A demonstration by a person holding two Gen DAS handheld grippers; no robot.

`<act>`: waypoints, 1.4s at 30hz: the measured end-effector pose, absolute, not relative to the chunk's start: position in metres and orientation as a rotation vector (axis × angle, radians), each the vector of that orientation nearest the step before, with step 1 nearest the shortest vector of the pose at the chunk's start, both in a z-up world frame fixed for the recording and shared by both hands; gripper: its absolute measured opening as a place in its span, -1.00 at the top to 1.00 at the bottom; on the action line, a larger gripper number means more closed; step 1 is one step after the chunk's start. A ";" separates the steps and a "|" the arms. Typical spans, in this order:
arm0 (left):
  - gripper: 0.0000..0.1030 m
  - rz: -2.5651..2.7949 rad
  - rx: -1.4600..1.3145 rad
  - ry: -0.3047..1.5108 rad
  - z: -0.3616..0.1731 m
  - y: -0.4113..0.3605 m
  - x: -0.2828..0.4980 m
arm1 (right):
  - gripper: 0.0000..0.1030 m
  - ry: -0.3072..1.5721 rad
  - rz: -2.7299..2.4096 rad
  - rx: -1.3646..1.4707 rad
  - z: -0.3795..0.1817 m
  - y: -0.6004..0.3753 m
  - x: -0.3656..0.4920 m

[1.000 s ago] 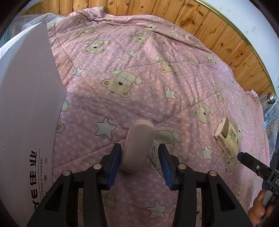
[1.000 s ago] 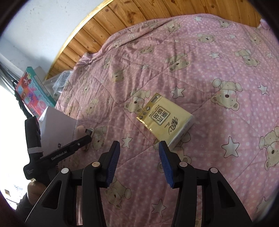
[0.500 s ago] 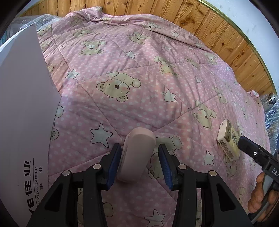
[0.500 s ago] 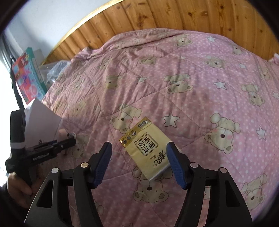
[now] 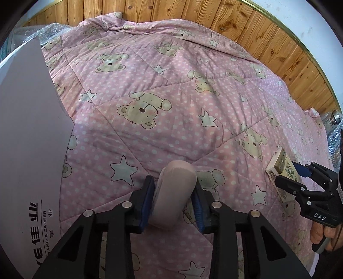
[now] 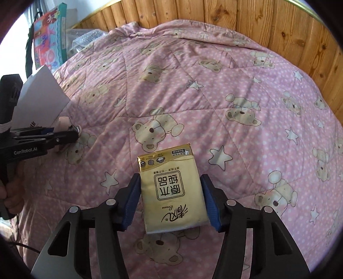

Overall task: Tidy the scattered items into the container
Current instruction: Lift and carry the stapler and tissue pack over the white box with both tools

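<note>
A rounded pale pink case (image 5: 178,188) lies on the pink bear quilt (image 5: 171,90), and my left gripper (image 5: 172,182) is shut on it, both blue pads pressed against its sides. A yellow tissue pack (image 6: 173,193) rests flat on the quilt between the fingers of my right gripper (image 6: 170,182), which stands open with its pads close beside the pack's long edges. The white container (image 5: 30,133) with printed lettering fills the left of the left wrist view, next to the pink case. The right wrist view shows that container (image 6: 40,96) far left, behind the left gripper (image 6: 75,133).
A wooden panel wall (image 5: 193,15) runs behind the bed. A colourful picture box (image 6: 49,36) and bubble wrap (image 6: 85,38) stand beyond the quilt's far left corner. A hand (image 5: 323,234) holds the right gripper's handle at the right edge.
My left gripper has closed onto the pink case. My right gripper has opened wider and moved forward until the tissue pack sits between its fingers.
</note>
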State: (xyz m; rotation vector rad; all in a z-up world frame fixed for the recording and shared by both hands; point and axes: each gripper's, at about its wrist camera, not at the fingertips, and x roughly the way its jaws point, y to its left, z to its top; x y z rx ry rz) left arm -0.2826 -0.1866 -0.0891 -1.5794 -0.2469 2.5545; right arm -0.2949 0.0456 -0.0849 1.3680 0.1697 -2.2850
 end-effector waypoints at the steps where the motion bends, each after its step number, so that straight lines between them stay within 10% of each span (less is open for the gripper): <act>1: 0.41 2.556 -1.578 -0.249 -0.088 -0.188 -0.282 | -0.09 0.144 -2.294 1.374 -0.085 0.046 -0.293; 14: 0.42 2.548 -1.559 -0.233 -0.063 -0.178 -0.258 | -0.08 -0.177 -2.339 1.386 -0.063 0.060 -0.246; 42: 0.42 2.587 -1.336 -0.280 0.035 -0.198 -0.137 | -0.08 -0.195 -2.293 1.259 0.008 -0.007 -0.126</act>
